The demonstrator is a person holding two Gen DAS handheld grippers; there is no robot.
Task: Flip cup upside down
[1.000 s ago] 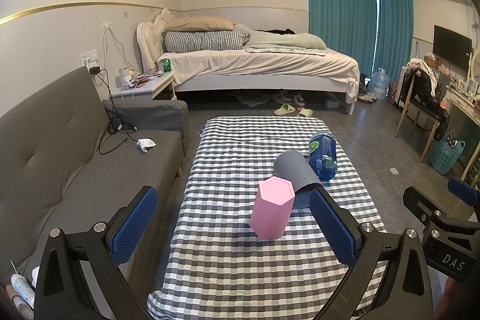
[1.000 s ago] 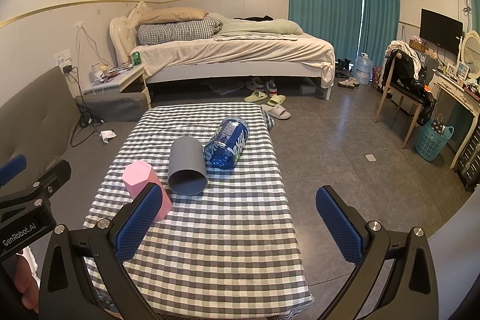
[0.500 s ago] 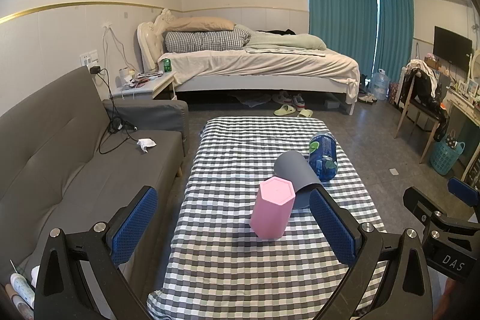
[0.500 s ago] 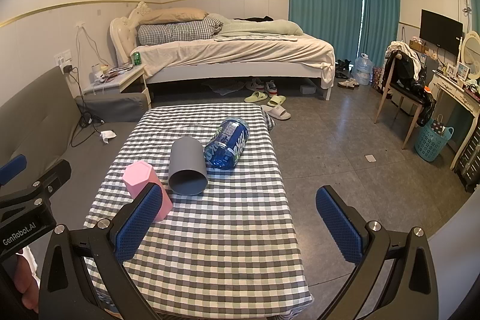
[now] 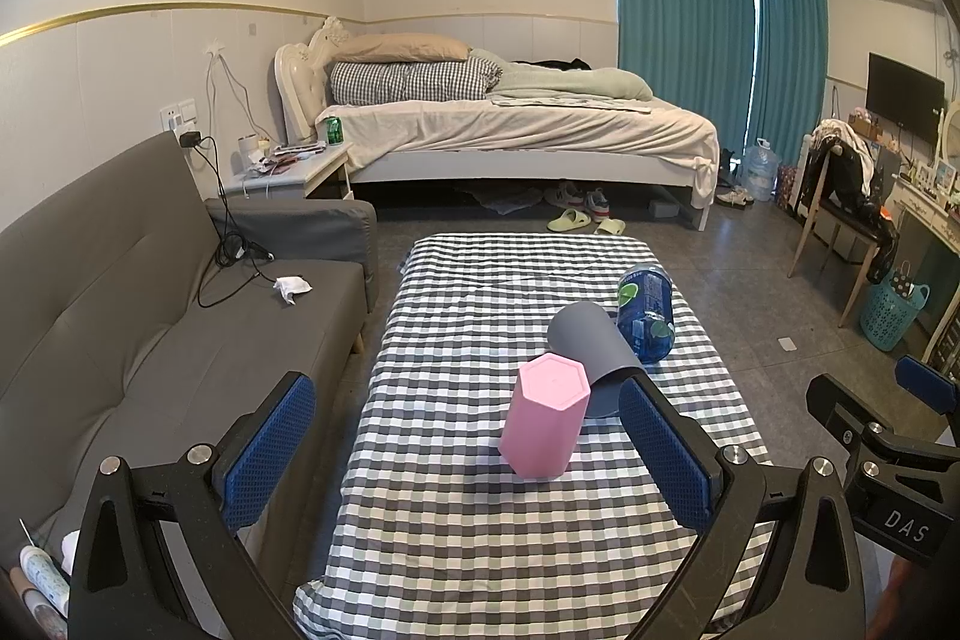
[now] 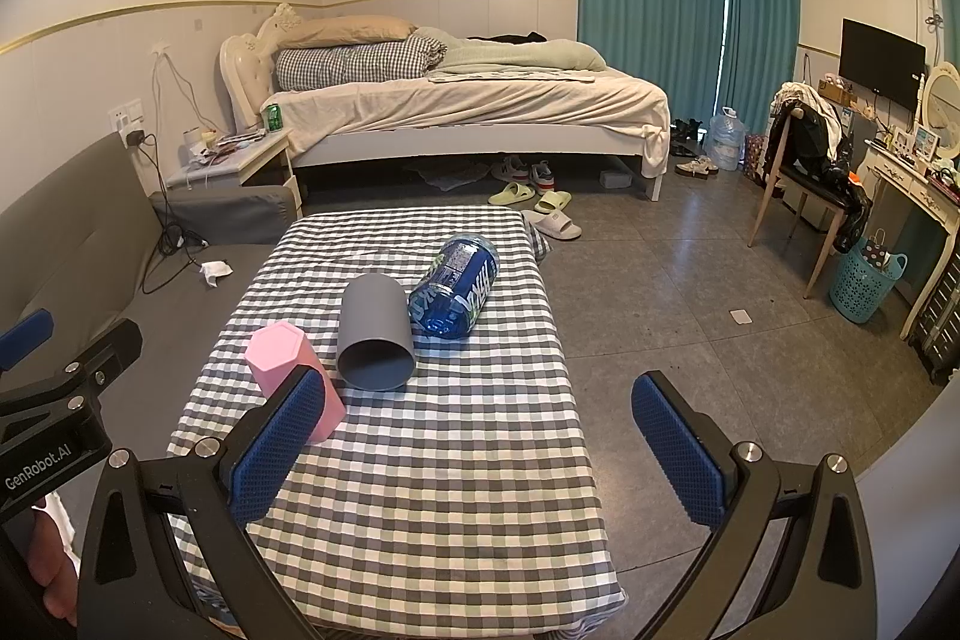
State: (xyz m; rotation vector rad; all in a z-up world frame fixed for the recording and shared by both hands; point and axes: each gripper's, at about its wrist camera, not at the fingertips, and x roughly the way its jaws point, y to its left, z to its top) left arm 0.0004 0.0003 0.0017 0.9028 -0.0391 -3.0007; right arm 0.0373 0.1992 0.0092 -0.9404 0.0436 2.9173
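A pink hexagonal cup stands with its closed end up on the checked tablecloth. A grey cup lies on its side beside it, mouth toward me. A blue water bottle lies next to the grey cup. My left gripper is open and empty, near the table's front, just short of the pink cup. My right gripper is open and empty, above the table's front right part.
A grey sofa runs along the table's left side. A bed stands at the back, slippers on the floor before it. A chair and a teal basket stand at the right.
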